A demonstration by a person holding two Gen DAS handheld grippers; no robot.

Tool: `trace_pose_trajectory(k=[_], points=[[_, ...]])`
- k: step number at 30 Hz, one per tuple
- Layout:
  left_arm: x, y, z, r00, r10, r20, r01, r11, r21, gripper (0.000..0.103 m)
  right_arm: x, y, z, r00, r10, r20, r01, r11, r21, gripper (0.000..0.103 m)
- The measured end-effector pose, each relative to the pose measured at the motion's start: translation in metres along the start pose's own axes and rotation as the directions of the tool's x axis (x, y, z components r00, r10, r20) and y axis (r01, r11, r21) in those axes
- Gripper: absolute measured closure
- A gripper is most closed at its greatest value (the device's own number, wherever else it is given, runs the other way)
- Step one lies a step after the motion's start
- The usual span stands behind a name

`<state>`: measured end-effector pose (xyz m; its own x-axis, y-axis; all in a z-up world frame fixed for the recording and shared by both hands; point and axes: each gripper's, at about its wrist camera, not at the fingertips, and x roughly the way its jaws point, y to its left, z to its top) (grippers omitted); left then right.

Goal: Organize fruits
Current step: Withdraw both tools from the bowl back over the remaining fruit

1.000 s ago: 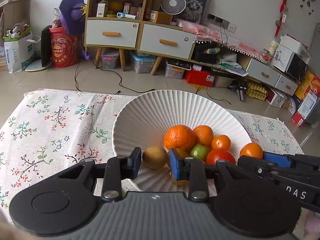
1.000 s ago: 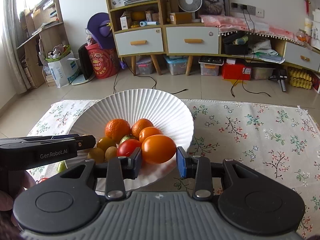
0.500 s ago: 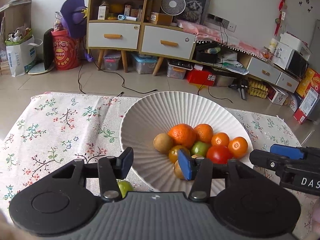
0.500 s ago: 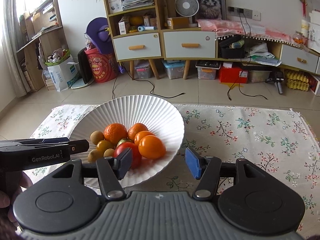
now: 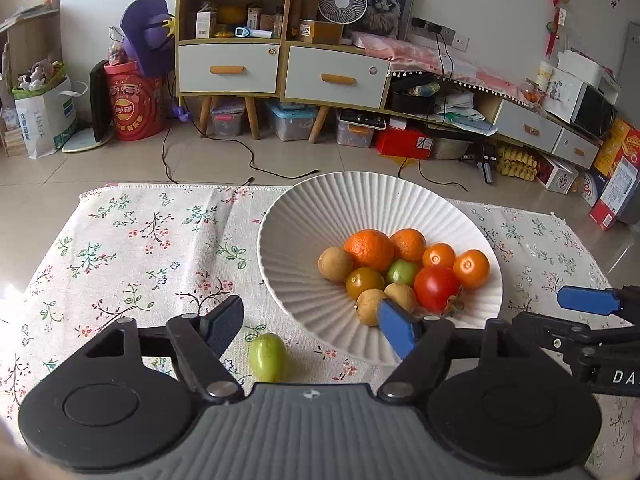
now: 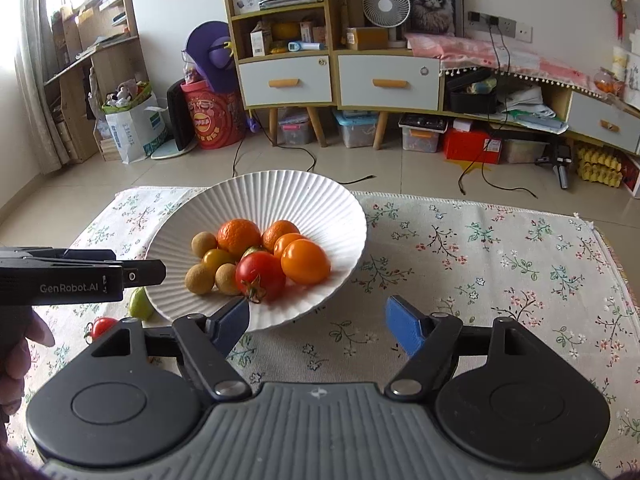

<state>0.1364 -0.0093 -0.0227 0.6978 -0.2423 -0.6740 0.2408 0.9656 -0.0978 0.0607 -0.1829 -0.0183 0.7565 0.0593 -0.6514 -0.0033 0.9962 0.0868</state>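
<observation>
A white ribbed bowl (image 5: 320, 216) (image 6: 320, 208) on the floral cloth holds several fruits: oranges (image 5: 369, 249), tomatoes (image 5: 435, 287) (image 6: 260, 276), a green one and small brown ones. A green fruit (image 5: 268, 357) lies on the cloth in front of the bowl, between my left gripper's fingers; it peeks out beside the bowl in the right wrist view (image 6: 140, 304). A small red tomato (image 6: 101, 327) lies on the cloth at the left. My left gripper (image 5: 310, 328) is open and empty. My right gripper (image 6: 318, 326) is open and empty, just before the bowl's near rim.
The floral cloth (image 5: 140, 248) (image 6: 500, 264) covers the table. Beyond its far edge is the floor, with cabinets (image 5: 280, 68) and clutter along the wall. The right gripper shows at the right of the left wrist view (image 5: 588, 320); the left gripper at the left of the right wrist view (image 6: 80, 280).
Both grippers let go of their fruits into the bowl, opened wide and drew back from it. The green fruit on the cloth has come into view between the left fingers.
</observation>
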Motion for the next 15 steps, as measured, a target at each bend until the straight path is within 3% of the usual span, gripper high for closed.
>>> trace_pose_trajectory(k=[7,15], points=[[-0.011,0.006,-0.009,1.000,-0.002,-0.018,0.003,0.999,0.052,0.017,-0.007,0.002,-0.009,1.000,0.015,-0.018,-0.016,1.000,-0.020,0.014],[-0.024,0.015,-0.021,0.999,0.007,-0.038,-0.003,0.996,0.093,0.008,-0.010,0.007,-0.017,0.999,0.029,-0.037,-0.031,0.998,-0.047,0.006]])
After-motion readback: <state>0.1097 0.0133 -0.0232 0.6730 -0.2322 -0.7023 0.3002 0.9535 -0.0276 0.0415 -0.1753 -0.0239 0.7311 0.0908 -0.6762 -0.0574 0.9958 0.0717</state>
